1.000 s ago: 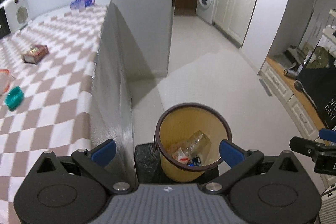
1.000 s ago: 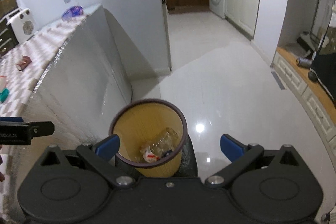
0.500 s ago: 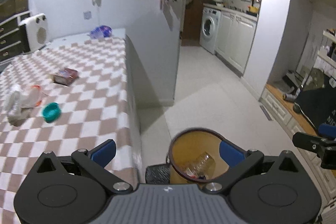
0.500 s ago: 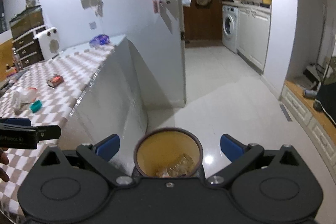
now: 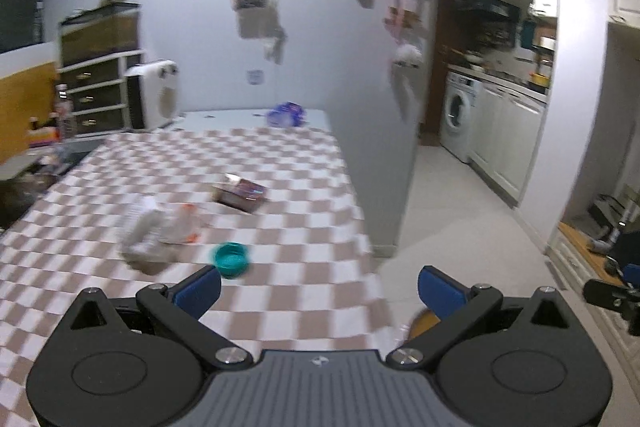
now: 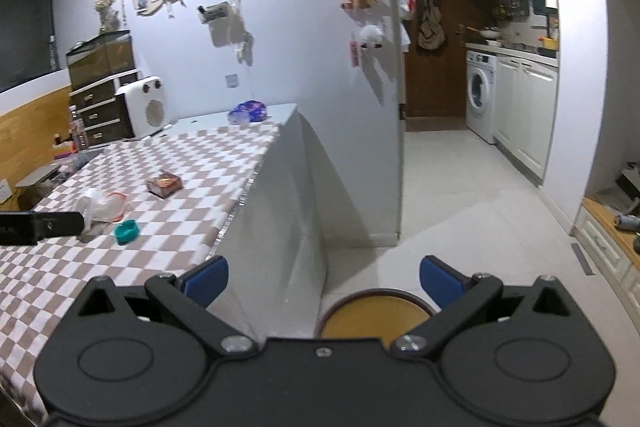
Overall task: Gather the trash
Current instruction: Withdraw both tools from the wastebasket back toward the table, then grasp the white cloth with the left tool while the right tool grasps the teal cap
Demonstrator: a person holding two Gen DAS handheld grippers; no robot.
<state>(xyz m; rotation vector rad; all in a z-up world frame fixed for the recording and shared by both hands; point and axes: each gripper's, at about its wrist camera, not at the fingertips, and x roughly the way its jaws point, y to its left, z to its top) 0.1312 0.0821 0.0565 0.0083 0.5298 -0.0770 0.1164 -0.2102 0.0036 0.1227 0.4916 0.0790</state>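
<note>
In the left wrist view the left gripper point(image 5: 319, 285) fills the bottom of the frame, its blue-tipped jaws spread wide with nothing between them. Ahead lies the worktop covered in a brown-and-white checked cloth point(image 5: 280, 195). On it, left of centre, sits a crumpled clear plastic bag with orange trim point(image 5: 166, 231), blurred; just to its lower right is a small round teal lid point(image 5: 231, 259), close to the left fingertip. Further back, near the middle of the frame, lies a small dark red carton point(image 5: 240, 193), and at the far edge a blue-purple plastic wrapper point(image 5: 286, 115).

In the right wrist view the right gripper point(image 6: 323, 277) also has its jaws released and empty. Between them, at the bottom centre, shows the dark rim of a yellow round waste bin point(image 6: 374, 319) standing on the pale floor point(image 6: 460, 211) beside the worktop's white side. Its contents are hidden. The left gripper's tip appears at the left edge.
</note>
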